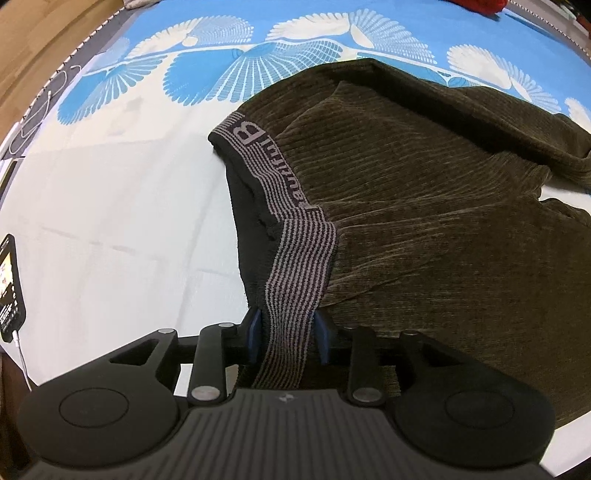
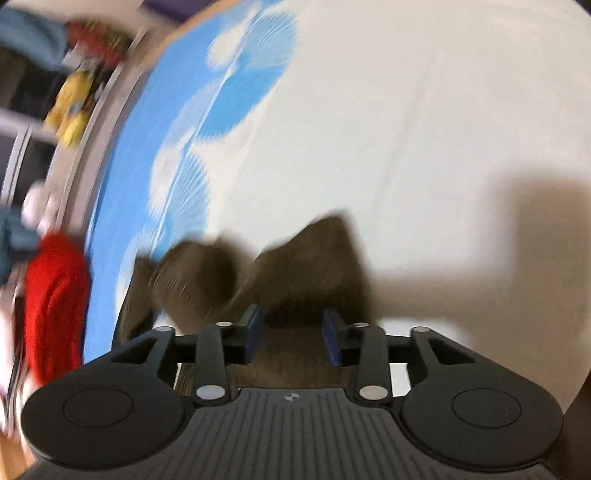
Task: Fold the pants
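Dark olive ribbed pants [image 1: 424,192] lie on a bed with a white and blue fan-print sheet [image 1: 122,206]. Their grey-and-black striped waistband [image 1: 299,254] runs down into my left gripper [image 1: 287,334], which is shut on it between its blue pads [image 1: 254,328]. In the right wrist view, which is motion-blurred, my right gripper [image 2: 293,332] is shut on a bunched part of the same olive fabric [image 2: 314,266], held above the sheet [image 2: 406,129]. Which part of the pants it holds cannot be told.
A phone [image 1: 9,284] with a lit screen and cable lies at the bed's left edge. A red garment [image 2: 55,302] and yellow items [image 2: 70,110] sit beyond the bed's edge in the right wrist view. The red garment also shows at the top of the left wrist view [image 1: 480,5].
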Tool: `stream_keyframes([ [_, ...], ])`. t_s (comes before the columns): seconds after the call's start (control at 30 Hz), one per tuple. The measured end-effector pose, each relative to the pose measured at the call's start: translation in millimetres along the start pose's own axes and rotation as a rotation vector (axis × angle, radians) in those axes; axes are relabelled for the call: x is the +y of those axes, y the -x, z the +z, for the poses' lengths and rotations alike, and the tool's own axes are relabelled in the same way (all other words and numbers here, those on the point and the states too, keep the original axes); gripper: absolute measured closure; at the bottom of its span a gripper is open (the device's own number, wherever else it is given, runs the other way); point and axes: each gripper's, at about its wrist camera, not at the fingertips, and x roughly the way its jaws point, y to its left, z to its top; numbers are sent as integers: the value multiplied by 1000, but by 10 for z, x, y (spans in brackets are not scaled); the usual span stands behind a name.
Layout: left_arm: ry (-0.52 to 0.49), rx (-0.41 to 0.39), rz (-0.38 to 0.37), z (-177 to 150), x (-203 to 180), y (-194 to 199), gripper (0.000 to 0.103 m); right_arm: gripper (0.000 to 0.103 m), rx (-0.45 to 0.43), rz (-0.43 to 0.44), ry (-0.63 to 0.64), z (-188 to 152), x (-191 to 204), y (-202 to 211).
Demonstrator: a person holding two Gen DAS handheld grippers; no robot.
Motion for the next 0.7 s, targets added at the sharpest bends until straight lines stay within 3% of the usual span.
stream_keyframes([
  [0.1, 9, 5, 1, 9, 2, -18, 64, 59, 0, -109, -25, 52, -131, -135],
  [0.4, 33, 32, -11, 9, 29, -101, 55, 57, -55, -125, 203, 19, 69, -336],
  [0.47, 22, 45, -13, 8, 7, -140, 55, 76, -41, -127, 273, 12, 181, -365],
  [0.5, 16, 46, -11, 10, -5, -153, 55, 95, -26, -114, 287, 0, 210, -367],
  [0.57, 3, 40, -10, 21, -19, -173, 59, 95, -51, -91, 293, 9, 289, -285],
  [0.63, -5, 35, -17, 20, -31, -180, 66, 97, -132, -56, 273, 58, 371, -71],
  [0.7, -25, 32, -86, 20, -46, -156, 76, 97, -303, -37, 175, 96, 367, 402],
])
